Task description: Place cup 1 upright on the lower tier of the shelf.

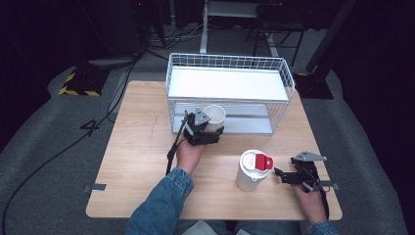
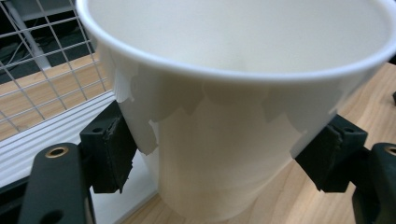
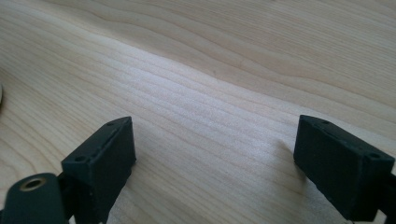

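A white paper cup [image 1: 214, 116] was held upright by the left gripper [image 1: 205, 128], its two black pads [image 2: 114, 151] pressed against the cup's sides — clamped on it, as the left gripper view showed. The cup was found just in front of the wire rack [image 1: 230, 93], at the open lower level, its base seemingly at the edge of the rack's white floor; whether it rested there or was lifted slightly could not be told. The right gripper [image 1: 281, 174] was held low over the wooden table [image 1: 142, 147], well in front of the rack, its jaws spread apart with nothing between them, just beside a white lidded container with a red flap [image 1: 253, 169]. Judged from this, the cup had been grasped and brought to the rack; what seemed left was setting it inside and letting go — and perhaps the container afterwards
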A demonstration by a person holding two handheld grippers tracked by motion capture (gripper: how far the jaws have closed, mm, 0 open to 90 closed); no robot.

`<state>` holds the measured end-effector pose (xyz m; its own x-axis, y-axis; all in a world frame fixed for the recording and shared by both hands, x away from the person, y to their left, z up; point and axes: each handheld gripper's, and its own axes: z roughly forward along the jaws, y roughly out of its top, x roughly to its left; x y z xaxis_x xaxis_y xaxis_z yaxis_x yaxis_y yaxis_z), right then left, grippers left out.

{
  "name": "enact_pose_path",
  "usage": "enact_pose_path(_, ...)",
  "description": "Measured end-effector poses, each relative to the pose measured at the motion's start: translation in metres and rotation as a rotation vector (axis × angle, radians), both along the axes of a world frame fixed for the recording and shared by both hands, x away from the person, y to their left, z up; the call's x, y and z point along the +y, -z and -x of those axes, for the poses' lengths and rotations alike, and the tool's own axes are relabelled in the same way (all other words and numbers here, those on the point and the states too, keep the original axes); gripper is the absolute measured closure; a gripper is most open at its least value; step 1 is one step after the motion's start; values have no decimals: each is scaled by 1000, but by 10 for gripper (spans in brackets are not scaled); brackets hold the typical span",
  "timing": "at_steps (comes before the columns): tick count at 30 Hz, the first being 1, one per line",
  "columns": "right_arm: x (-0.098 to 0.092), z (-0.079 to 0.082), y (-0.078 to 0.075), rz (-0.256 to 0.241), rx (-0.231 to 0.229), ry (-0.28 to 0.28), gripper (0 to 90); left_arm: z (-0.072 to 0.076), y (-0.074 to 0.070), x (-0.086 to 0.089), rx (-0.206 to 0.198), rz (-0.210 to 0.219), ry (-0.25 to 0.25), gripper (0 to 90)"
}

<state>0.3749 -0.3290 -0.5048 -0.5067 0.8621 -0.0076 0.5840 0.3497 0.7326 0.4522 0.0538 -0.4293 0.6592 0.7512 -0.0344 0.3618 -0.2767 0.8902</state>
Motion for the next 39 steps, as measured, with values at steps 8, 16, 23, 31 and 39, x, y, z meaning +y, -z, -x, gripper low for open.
enact_pose_path(8, 0, 0, 0, 0, 0, 0, 129, -12, 11, -12, -25, -20, -41, 228)
enact_pose_path(16, 0, 0, 0, 0, 0, 0, 129, -22, 17, -23, -37, -6, -69, 227)
enact_pose_path(23, 0, 0, 0, 0, 0, 0, 129, -34, 21, -29, -36, -1, -108, 227)
enact_pose_path(31, 0, 0, 0, 0, 0, 0, 128, -43, 31, -33, -26, 2, -127, 226)
enact_pose_path(39, 0, 0, 0, 0, 0, -1, 129, -55, 38, -35, -10, 9, -169, 225)
